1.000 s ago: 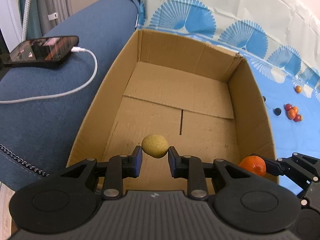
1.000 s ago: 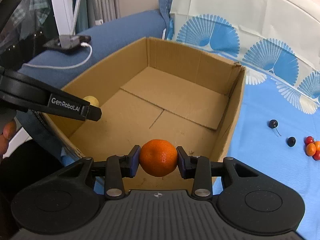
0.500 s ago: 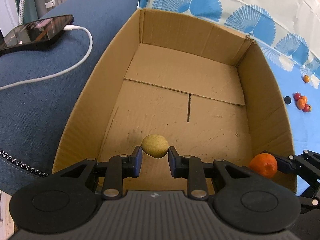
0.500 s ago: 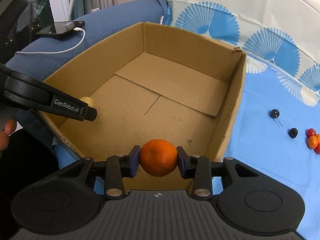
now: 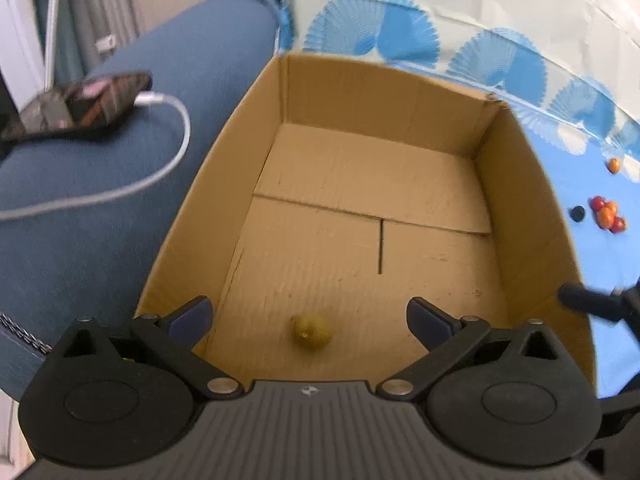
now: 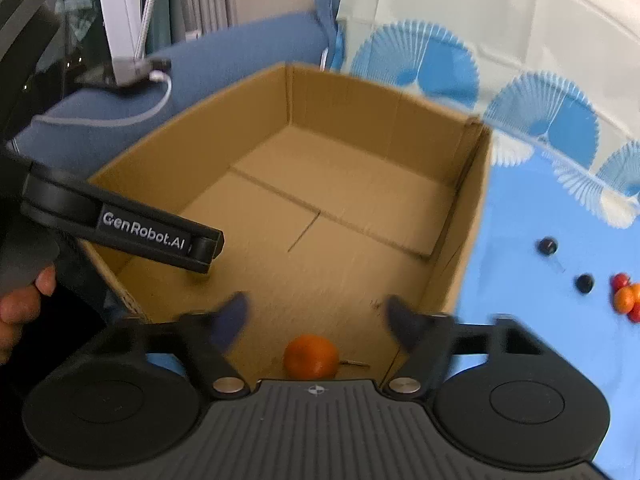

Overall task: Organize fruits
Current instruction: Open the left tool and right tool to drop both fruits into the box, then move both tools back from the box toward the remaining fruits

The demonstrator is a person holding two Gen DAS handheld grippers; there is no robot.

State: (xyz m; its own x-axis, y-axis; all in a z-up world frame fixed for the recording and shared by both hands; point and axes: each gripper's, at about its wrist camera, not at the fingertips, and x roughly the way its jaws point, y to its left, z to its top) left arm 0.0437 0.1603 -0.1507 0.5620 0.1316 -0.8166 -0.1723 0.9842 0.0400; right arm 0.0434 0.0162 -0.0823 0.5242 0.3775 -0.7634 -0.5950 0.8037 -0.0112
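An open cardboard box (image 5: 208, 176) (image 6: 464, 216) stands between a blue sofa and a blue cloth. My left gripper (image 5: 308, 316) is open and empty above the box's near end; a yellow-green fruit (image 5: 311, 332) lies on the box floor below it. My right gripper (image 6: 318, 316) is open and empty, its fingers blurred; an orange tangerine (image 6: 311, 356) lies on the box floor beneath it. The left gripper's finger (image 6: 160, 236) shows in the right wrist view over the box's left wall.
Small red and orange fruits (image 5: 606, 214) (image 6: 626, 296) and dark berries (image 6: 585, 283) lie on the blue cloth (image 6: 532, 320) right of the box. A phone (image 5: 76, 106) with a white cable (image 5: 160, 168) rests on the sofa (image 5: 100, 232) to the left.
Both grippers have opened. The yellow-green fruit and the tangerine have dropped from the jaws onto the box floor. Both grippers have pulled up and back a little.
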